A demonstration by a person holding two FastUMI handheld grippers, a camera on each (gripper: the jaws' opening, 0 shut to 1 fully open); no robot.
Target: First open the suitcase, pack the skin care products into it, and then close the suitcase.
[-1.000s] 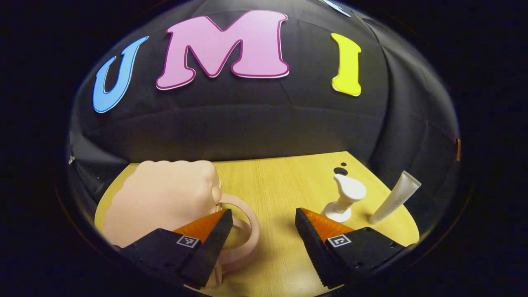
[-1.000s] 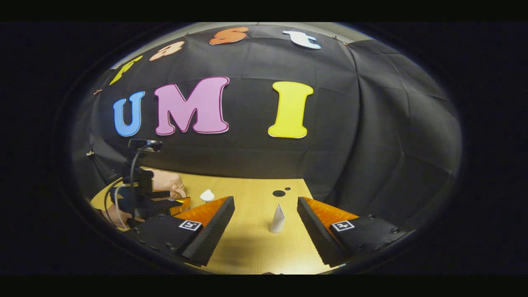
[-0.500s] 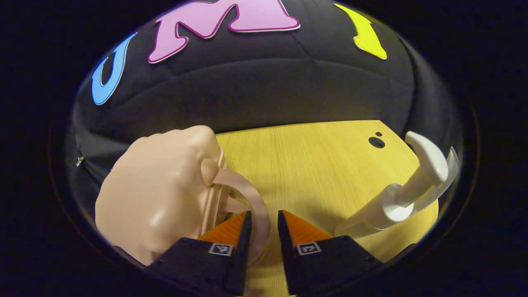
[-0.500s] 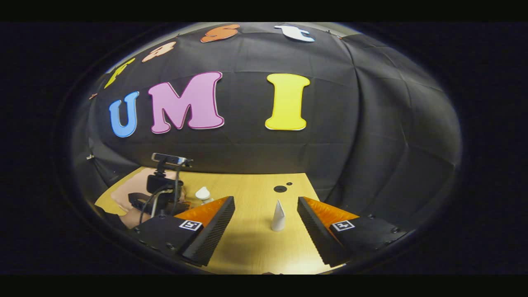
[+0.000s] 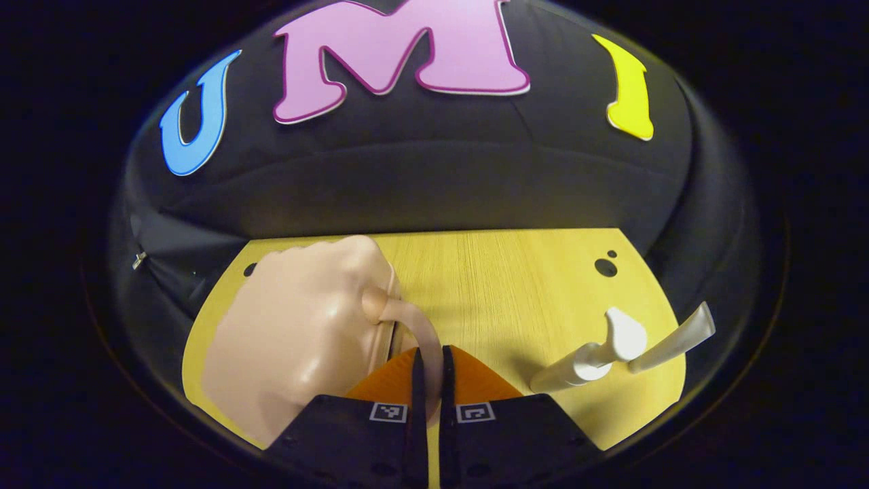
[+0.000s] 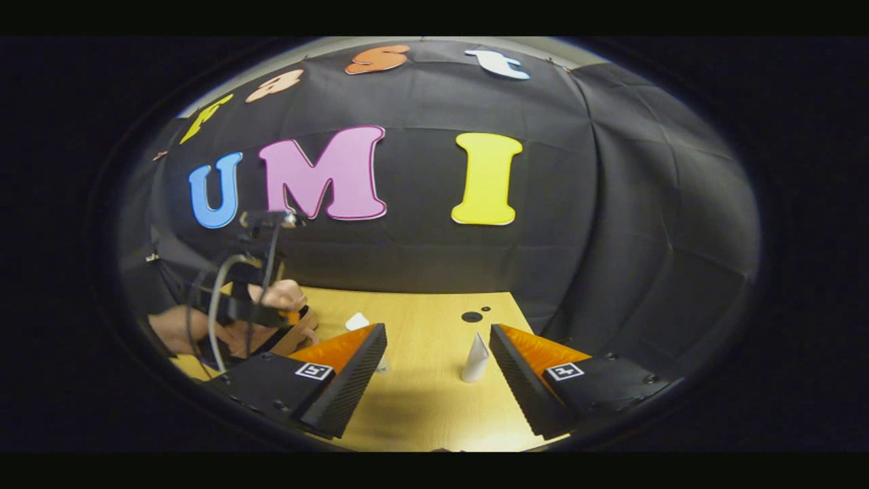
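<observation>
A small pale pink suitcase (image 5: 299, 333) lies on the wooden table (image 5: 502, 285) at the left of the left gripper view, with a dark seam along its right edge. Its loop handle (image 5: 414, 319) curves down between the fingers of my left gripper (image 5: 430, 353), which is shut on it. To the right stand a white pump bottle (image 5: 590, 356) and a white tube (image 5: 672, 339), both leaning in this view. In the right gripper view, my right gripper (image 6: 438, 367) is open above the table, and the tube (image 6: 474, 358) stands upright beyond its fingers. The pump bottle's head (image 6: 356, 321) peeks out behind one finger.
At the left of the right gripper view, a hand (image 6: 183, 329) holds the left gripper, with its cable and camera mount above the suitcase (image 6: 299, 333). Two dark holes (image 5: 605, 267) mark the table's far right corner. The black cloth wall stands just behind the table.
My left gripper went from wide open to shut on the suitcase handle, then drew back and up a little. My right gripper stayed open and barely shifted.
</observation>
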